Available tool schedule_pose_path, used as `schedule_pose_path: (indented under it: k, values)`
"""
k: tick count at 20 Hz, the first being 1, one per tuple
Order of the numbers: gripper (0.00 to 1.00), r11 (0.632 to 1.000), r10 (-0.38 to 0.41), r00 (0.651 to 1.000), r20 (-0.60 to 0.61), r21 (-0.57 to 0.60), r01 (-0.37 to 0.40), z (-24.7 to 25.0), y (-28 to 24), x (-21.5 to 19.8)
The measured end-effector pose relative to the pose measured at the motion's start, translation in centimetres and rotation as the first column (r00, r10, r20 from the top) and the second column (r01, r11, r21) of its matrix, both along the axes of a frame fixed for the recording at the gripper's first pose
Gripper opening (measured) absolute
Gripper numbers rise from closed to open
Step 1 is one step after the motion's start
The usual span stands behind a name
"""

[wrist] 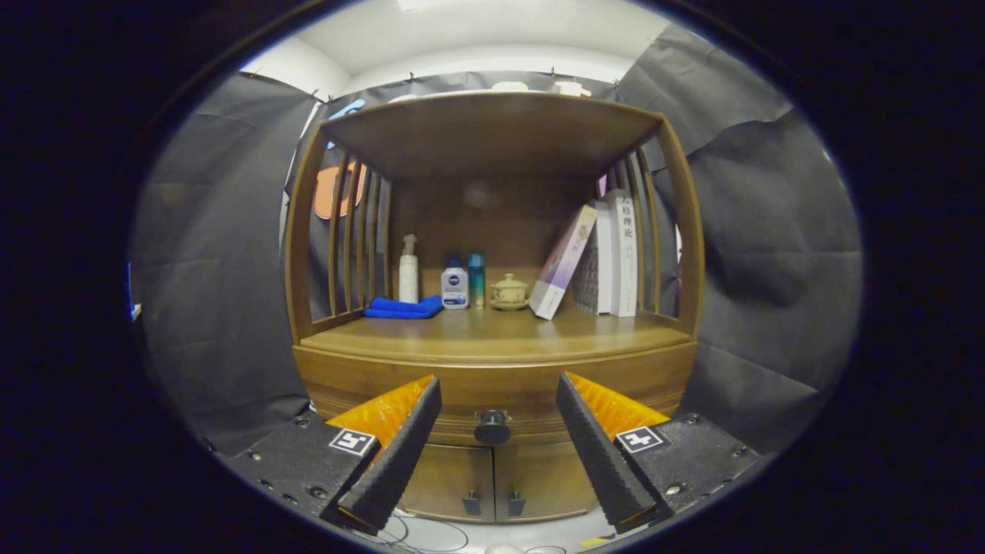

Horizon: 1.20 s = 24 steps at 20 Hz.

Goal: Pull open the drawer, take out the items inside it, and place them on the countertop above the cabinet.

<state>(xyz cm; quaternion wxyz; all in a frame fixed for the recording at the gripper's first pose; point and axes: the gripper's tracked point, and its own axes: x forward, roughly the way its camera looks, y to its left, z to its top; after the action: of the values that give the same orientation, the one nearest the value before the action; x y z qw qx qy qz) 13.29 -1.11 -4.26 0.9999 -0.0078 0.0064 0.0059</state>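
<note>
The drawer (492,400) is sitting closed in the front of the wooden cabinet (492,231), just under the countertop (492,327) and above the two small lower doors (492,481). Its round dark knob (492,427) is lying dead ahead of the gripper (499,400), at twelve o'clock, framed in the gap between the two fingers and beyond their tips. The drawer front is running left to right, from nine to three o'clock, so the pull will probably have to come straight back toward six o'clock, square to that front.

The gripper is standing wide open, the fingers splayed well apart with the knob centred between them. It is holding nothing and touching nothing; how much air is lying between the tips and the knob I cannot tell.

The things to be taken out are lying inside the shut drawer, hidden from sight. The countertop where they are to go is lying higher, toward twelve o'clock past the knob, with a bare strip along its front edge. Further back on it a blue cloth (404,308), a white pump bottle (409,269), two smaller bottles, a little lidded cup (509,292) and a leaning row of books (600,258) are standing.

As I judge it, the task is only starting: the gripper is lining up on the knob and needs to go forward, then close on it.
</note>
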Motion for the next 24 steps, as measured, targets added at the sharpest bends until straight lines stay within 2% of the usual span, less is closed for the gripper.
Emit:
schedule_pose_path:
  k: [7,15,17,21,22,23,24]
  values:
    - [0.99,1.0,-0.022,0.997,-0.078,-0.011,0.021,-5.5,-0.3,5.6]
    - [0.99,0.999,-0.04,0.992,-0.119,0.019,0.042,-7.4,-1.1,8.2]
    - [0.88,0.999,-0.053,0.993,-0.107,0.0,0.054,-7.3,-1.4,8.6]
    - [0.68,1.0,0.002,0.992,-0.125,0.017,0.0,-8.2,-0.2,8.3]
    - [0.62,1.0,-0.007,0.993,-0.118,0.001,0.007,-8.1,-0.4,7.9]
    - [0.49,1.0,-0.016,0.993,-0.12,-0.01,0.015,-8.2,-0.6,8.1]
    - [0.48,1.0,-0.027,0.992,-0.124,-0.01,0.026,-8.2,-0.6,8.1]
